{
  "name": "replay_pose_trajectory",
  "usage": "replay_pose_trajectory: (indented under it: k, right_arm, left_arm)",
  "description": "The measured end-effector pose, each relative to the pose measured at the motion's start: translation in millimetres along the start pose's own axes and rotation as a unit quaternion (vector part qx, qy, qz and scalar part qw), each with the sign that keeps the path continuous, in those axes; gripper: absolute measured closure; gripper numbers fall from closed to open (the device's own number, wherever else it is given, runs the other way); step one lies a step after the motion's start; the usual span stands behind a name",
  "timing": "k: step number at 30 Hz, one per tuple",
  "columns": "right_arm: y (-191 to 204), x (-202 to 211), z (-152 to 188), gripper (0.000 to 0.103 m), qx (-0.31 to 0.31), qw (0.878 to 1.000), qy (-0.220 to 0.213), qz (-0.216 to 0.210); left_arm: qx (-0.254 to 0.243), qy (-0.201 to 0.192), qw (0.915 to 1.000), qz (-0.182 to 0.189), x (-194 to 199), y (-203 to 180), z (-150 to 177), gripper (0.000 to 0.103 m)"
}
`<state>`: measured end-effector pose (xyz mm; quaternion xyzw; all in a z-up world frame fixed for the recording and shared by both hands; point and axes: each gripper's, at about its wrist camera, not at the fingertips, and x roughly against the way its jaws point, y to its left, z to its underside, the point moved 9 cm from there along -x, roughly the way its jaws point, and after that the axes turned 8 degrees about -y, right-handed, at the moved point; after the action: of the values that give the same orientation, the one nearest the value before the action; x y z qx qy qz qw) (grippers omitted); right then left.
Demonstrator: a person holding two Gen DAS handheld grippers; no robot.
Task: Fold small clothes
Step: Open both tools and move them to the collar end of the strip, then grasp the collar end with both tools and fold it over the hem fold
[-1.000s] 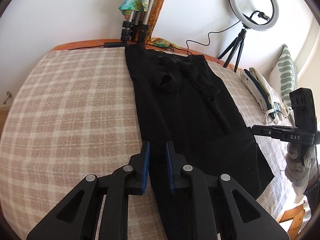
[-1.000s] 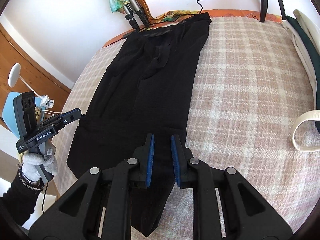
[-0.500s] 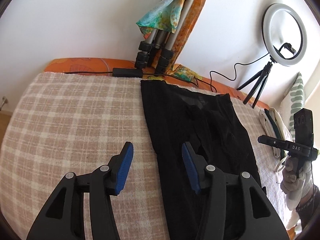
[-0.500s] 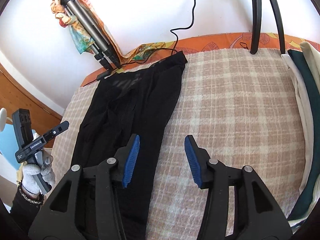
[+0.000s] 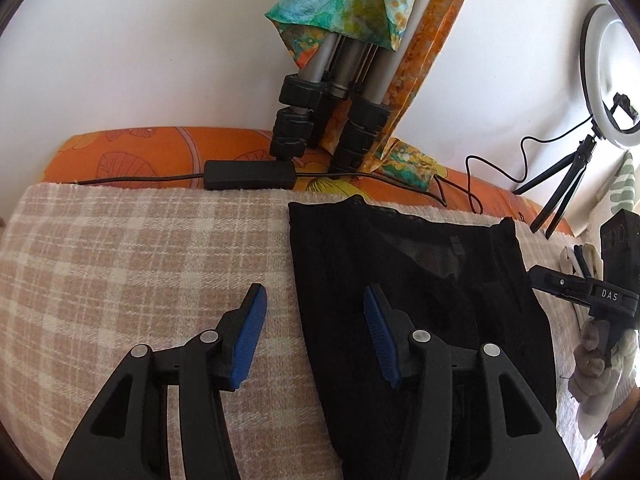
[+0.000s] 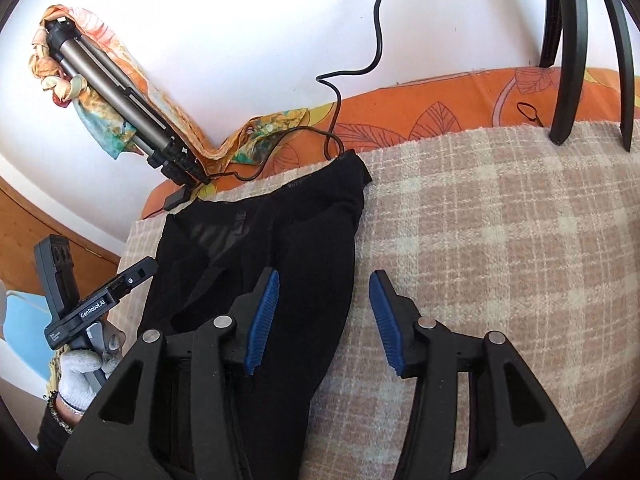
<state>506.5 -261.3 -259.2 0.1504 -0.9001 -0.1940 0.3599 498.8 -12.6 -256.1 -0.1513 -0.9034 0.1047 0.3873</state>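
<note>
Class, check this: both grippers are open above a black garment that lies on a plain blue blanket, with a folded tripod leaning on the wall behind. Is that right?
Not quite. The blanket is beige and cream plaid, not plain blue, as the left wrist view shows. The rest holds: the left gripper and right gripper are open above the black garment, and the folded tripod leans on the wall.

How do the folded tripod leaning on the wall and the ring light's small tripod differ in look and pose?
The folded tripod has grey legs drawn together and leans on the wall; the ring light's small tripod has thin black legs spread wide and stands upright. A colourful scarf drapes the folded tripod; the small one carries a ring light. Both stand at the bed's far edge, beyond the black garment.
</note>
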Motion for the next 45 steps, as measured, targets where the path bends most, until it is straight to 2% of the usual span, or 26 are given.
replay_pose_trajectory:
  k: [6, 8, 9, 10, 11, 12, 14, 18, 22, 28, 32, 36, 42, 45]
  right_arm:
    - [2, -20, -19, 0.054, 0.009, 1.000, -0.010, 0.003]
    - [4, -24, -22, 0.060, 0.027, 1.000, -0.008, 0.012]
    - [5, -26, -22, 0.062, 0.039, 0.999, -0.006, 0.017]
    - [6, -28, -23, 0.068, 0.048, 0.999, -0.004, 0.022]
    - [6, -29, -23, 0.079, 0.052, 0.998, 0.000, 0.023]
    - [6, -31, -22, 0.086, 0.053, 0.998, 0.003, 0.024]
    - [6, -34, -23, 0.094, 0.053, 0.998, 0.001, 0.028]
    - [15, -28, -26, 0.097, 0.061, 0.998, -0.008, 0.022]
    - [34, -4, -33, 0.097, 0.073, 0.997, -0.028, -0.002]
    - [63, 44, -28, 0.097, 0.100, 0.993, -0.049, -0.031]
    - [84, 80, -10, 0.097, 0.120, 0.990, -0.056, -0.048]
    - [103, 117, 18, 0.097, 0.150, 0.985, -0.061, -0.054]
    - [120, 161, 82, 0.097, 0.200, 0.977, -0.065, -0.038]
    - [123, 177, 119, 0.097, 0.217, 0.974, -0.064, -0.030]
  left_arm:
    - [-0.003, -0.011, 0.9999, 0.010, -17, -4, -15, 0.056]
    - [-0.008, -0.012, 0.9998, 0.014, -21, -6, -19, 0.057]
    - [-0.011, -0.012, 0.9997, 0.016, -23, -8, -20, 0.063]
    - [-0.013, -0.011, 0.9997, 0.015, -25, -8, -21, 0.068]
    - [-0.014, -0.010, 0.9997, 0.016, -27, -9, -22, 0.078]
    - [-0.018, -0.009, 0.9996, 0.018, -28, -10, -22, 0.089]
    - [-0.020, -0.008, 0.9994, 0.026, -30, -13, -22, 0.098]
    - [-0.007, -0.022, 0.9987, 0.045, -18, -16, -24, 0.100]
    - [0.006, -0.045, 0.9968, 0.066, 14, -20, -31, 0.100]
    - [-0.022, -0.073, 0.9946, 0.070, 69, -34, -32, 0.100]
    - [-0.041, -0.091, 0.9930, 0.063, 110, -42, -20, 0.100]
    - [-0.055, -0.097, 0.9919, 0.060, 141, -58, 7, 0.100]
    - [-0.077, -0.093, 0.9911, 0.056, 177, -76, 63, 0.100]
    - [-0.064, -0.092, 0.9917, 0.063, 192, -82, 91, 0.100]
